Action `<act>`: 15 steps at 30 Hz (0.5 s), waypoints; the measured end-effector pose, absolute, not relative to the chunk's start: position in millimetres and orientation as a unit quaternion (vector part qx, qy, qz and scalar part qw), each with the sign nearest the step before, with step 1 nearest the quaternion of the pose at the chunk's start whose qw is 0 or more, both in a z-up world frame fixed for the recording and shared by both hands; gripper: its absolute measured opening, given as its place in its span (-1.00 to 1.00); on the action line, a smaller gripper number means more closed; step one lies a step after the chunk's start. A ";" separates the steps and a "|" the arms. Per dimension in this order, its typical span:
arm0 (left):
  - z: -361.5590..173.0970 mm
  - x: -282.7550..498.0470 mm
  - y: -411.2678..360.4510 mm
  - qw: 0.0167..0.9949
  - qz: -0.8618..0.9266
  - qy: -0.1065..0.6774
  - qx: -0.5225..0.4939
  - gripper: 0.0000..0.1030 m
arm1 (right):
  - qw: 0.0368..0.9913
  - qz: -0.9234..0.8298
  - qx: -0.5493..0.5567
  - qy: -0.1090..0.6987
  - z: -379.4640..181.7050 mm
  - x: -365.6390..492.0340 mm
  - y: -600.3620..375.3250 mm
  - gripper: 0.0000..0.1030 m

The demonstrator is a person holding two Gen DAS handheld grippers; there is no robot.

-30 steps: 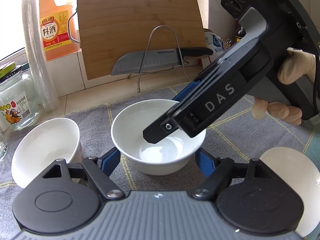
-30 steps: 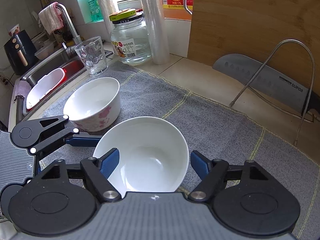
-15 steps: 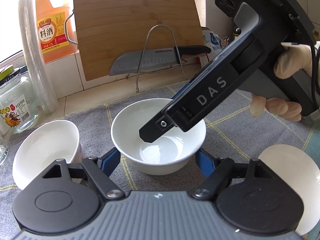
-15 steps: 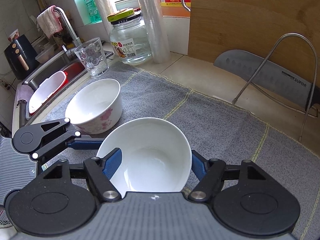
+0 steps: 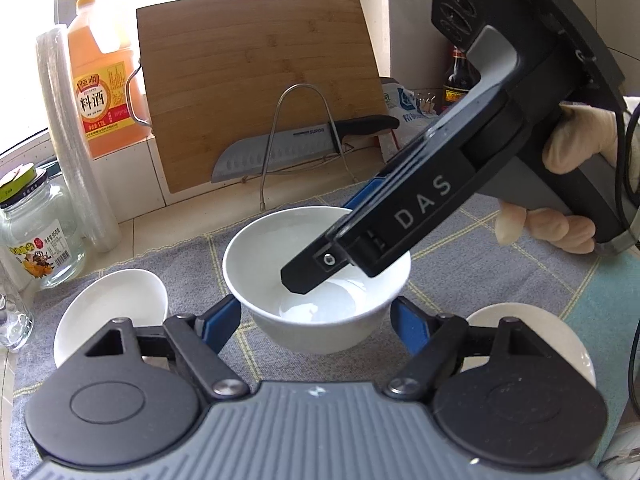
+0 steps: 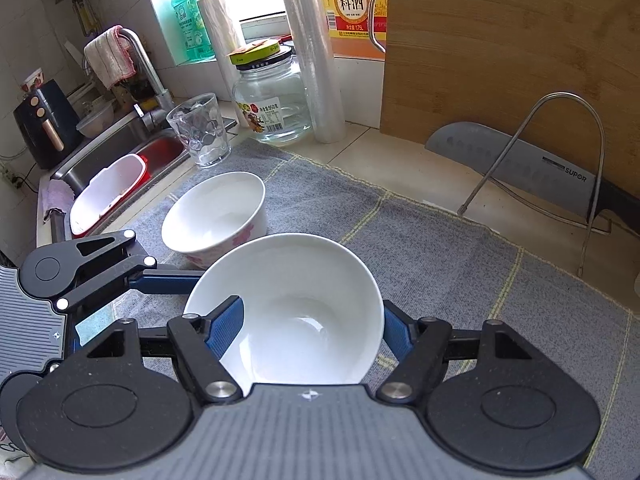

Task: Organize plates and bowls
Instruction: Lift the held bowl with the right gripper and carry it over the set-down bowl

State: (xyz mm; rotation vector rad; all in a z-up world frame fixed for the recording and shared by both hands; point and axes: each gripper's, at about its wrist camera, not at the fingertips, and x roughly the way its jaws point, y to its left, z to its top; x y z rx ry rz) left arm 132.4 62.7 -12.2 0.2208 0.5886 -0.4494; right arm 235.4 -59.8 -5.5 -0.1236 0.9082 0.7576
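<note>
A plain white bowl (image 5: 316, 280) hangs just above the grey mat (image 5: 480, 264), held from two sides. My left gripper (image 5: 316, 320) is shut on it, its blue pads pressing the lower sides. My right gripper (image 5: 332, 240) comes in from the right, held by a gloved hand (image 5: 576, 148). In the right wrist view the right gripper (image 6: 312, 328) is shut on the same bowl (image 6: 296, 304), one blue pad over the left of the rim and one against the right side. The left gripper's finger (image 6: 168, 282) touches the bowl's left side there. A flowered bowl (image 6: 214, 216) stands on the mat.
A white dish (image 5: 560, 344) lies on the mat at the right. Behind stand a wooden cutting board (image 5: 260, 80), a knife (image 5: 280, 152) on a wire rack, a glass jar (image 6: 272, 100), a tumbler (image 6: 200, 128) and a sink (image 6: 120, 168) at the left.
The right gripper's jaws closed in onto the white bowl. Both grippers then rose a little with the bowl between them, so the mat and counter sit lower in view.
</note>
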 end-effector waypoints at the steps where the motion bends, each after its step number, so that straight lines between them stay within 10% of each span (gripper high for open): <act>1: -9.5 129.0 62.6 0.926 -0.221 0.286 0.107 0.58 | 0.829 0.356 -0.054 0.427 -2.6 231.8 -61.6 0.52; 15: 7.1 75.2 49.3 0.921 -0.243 0.283 0.116 0.58 | 0.835 0.354 -0.040 0.419 24.8 169.5 -82.2 0.52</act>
